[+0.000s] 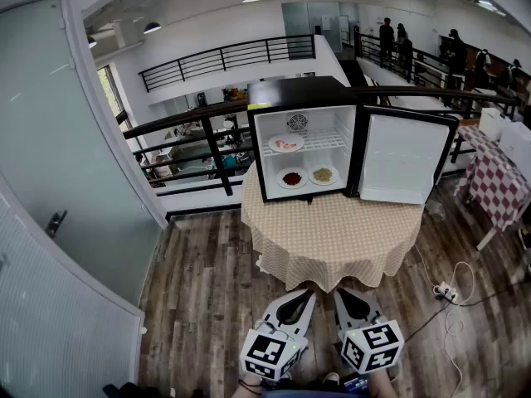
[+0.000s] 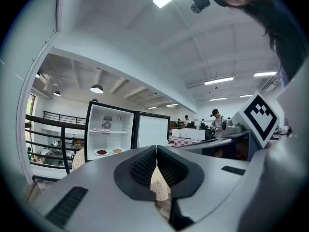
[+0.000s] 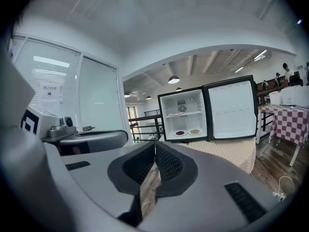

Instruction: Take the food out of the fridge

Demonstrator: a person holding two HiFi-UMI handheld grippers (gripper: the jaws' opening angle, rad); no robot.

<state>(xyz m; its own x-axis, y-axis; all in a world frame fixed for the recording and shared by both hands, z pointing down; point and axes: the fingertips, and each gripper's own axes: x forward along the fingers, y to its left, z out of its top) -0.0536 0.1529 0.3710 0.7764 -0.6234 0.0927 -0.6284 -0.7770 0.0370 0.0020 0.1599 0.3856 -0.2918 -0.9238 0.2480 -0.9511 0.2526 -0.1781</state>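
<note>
A small black fridge (image 1: 303,94) stands on a round table (image 1: 332,239) with its door (image 1: 402,157) swung open to the right. On its wire shelf lies a plate of pinkish food (image 1: 286,144). On its floor sit a plate of dark red food (image 1: 292,178) and a plate of yellowish food (image 1: 322,174). My left gripper (image 1: 303,293) and right gripper (image 1: 343,293) hover side by side at the near edge of the table, well short of the fridge. Both are shut with nothing between the jaws. Both gripper views show the fridge (image 2: 108,132) (image 3: 182,115) ahead in the distance.
A beige checked cloth covers the table. A black railing (image 1: 199,131) runs behind it. A table with a red checked cloth (image 1: 498,185) stands to the right, and a power strip with cables (image 1: 446,290) lies on the wooden floor. A glass door (image 1: 58,156) is on the left. People stand far back.
</note>
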